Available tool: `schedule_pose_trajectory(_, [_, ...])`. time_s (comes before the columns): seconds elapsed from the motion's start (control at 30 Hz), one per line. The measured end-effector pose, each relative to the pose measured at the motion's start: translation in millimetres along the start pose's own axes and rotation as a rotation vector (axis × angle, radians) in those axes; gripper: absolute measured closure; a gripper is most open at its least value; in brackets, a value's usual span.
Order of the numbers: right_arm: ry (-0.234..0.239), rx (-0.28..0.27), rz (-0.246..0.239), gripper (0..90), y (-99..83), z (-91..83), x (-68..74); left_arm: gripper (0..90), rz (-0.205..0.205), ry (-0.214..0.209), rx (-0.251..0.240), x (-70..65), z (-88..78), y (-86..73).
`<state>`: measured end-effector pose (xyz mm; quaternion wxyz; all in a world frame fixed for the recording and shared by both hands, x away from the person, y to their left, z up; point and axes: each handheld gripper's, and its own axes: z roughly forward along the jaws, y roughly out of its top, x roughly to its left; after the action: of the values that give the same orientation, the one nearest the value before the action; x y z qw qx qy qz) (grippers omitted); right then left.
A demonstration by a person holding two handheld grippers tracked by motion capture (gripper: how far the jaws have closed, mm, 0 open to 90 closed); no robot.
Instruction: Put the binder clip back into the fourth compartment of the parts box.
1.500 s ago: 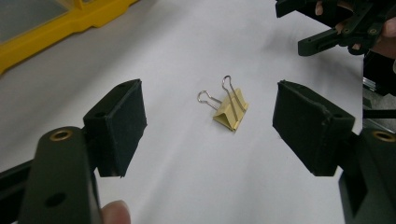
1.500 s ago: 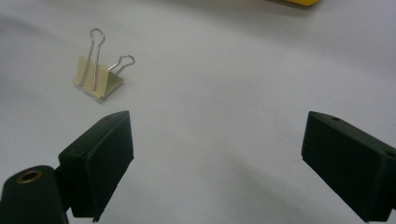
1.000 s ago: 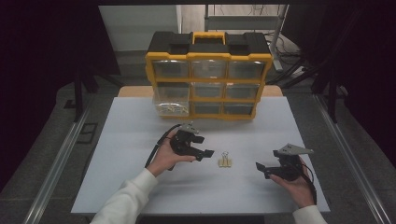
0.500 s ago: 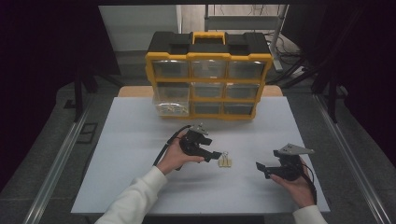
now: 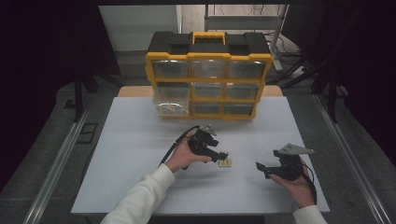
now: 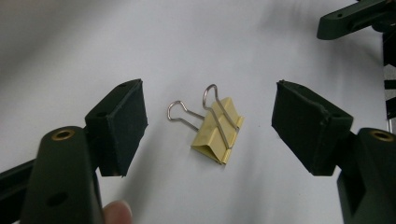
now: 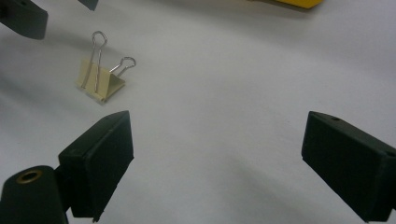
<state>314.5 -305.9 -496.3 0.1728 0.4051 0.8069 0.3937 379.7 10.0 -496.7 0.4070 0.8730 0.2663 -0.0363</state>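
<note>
The left gripper (image 6: 210, 121) hangs spread wide over the small yellow metal binder clip with wire handles (image 6: 218, 130), which lies on the white counter (image 5: 140, 140) at its twelve o'clock. A good pinch takes the folded body (not the springy loops). The right gripper (image 7: 215, 149), also spread, waits at the clip's three o'clock in the high view.

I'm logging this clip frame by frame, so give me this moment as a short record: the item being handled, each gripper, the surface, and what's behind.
item: yellow binder clip, lying on the table, wire handles up
left gripper: open, jaws either side of the clip, not touching it
right gripper: open, nothing between its jaws, apart from the clip
surface: white table
behind: yellow drawer organizer, lower left drawer pulled out
</note>
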Motion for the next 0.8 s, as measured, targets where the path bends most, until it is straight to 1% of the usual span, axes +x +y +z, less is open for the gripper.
schedule_pose_trajectory(0.03, [0.000,0.001,0.000,9.5,0.0,0.0,0.0,26.8,0.004,0.002,0.010,0.9,1.2,0.3])
schedule_pose_trajectory(0.2, [0.001,0.002,-0.001,9.5,0.0,0.2,0.0,27.5,-0.007,-0.004,0.025,2.9,9.0,0.5])
schedule_pose_trajectory(0.33, [0.002,0.004,0.000,9.5,-0.1,0.4,0.2,28.5,-0.008,-0.012,0.037,3.3,16.5,0.7])
schedule_pose_trajectory(0.47, [0.003,0.003,0.001,9.4,-0.2,0.4,-0.2,31.7,-0.002,-0.015,0.052,3.9,21.5,1.7])
schedule_pose_trajectory(0.63, [0.001,0.004,-0.001,9.5,-0.4,0.9,-0.5,38.5,-0.002,-0.030,0.065,4.6,24.9,1.9])
schedule_pose_trajectory(0.73, [0.002,0.005,-0.001,9.5,-0.5,0.9,-0.3,44.8,0.000,-0.032,0.071,4.0,26.8,1.7])
schedule_pose_trajectory(0.8, [0.001,0.004,-0.001,9.5,-0.4,0.8,-0.4,50.7,0.004,-0.033,0.080,3.8,28.1,1.6])
